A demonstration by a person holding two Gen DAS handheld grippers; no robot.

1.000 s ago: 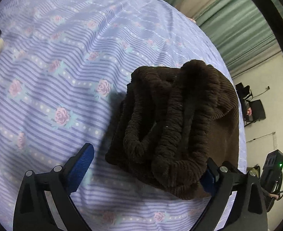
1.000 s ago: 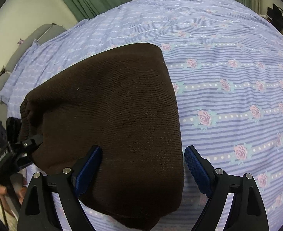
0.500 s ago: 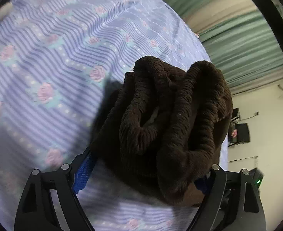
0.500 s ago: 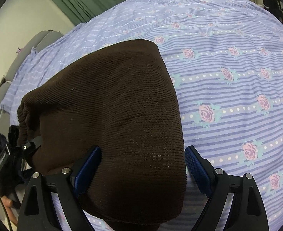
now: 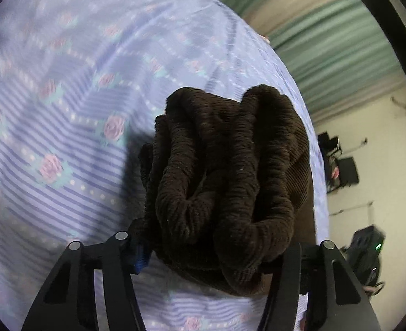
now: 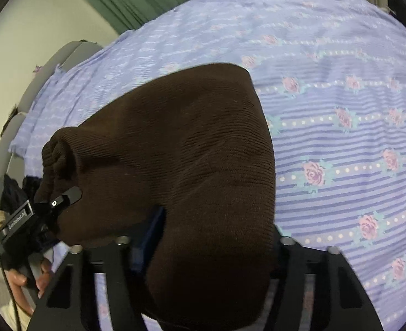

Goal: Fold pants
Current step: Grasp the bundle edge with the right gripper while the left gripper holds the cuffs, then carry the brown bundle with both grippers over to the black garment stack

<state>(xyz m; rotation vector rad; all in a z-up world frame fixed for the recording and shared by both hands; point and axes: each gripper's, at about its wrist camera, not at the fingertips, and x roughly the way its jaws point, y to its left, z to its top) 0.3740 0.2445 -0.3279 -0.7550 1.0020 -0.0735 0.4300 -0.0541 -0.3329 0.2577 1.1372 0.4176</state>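
The dark brown corduroy pants (image 5: 225,171) are folded into a thick bundle on the bed. In the left wrist view I see their bunched, layered end between my fingers. My left gripper (image 5: 211,251) is shut on that end. In the right wrist view the smooth folded side of the pants (image 6: 181,160) fills the middle. My right gripper (image 6: 216,237) is shut on the pants' near edge, its fingers pressed into the cloth. The left gripper (image 6: 56,207) also shows at the pants' far left end in the right wrist view.
The bed is covered by a lilac striped sheet with pink roses (image 6: 341,138), also in the left wrist view (image 5: 65,110). Green curtains (image 5: 327,41) hang behind the bed. Black equipment (image 5: 365,248) stands on the floor beside it.
Both grippers have closed from open onto the pants. The bundle now sits squeezed between the fingers in both views.
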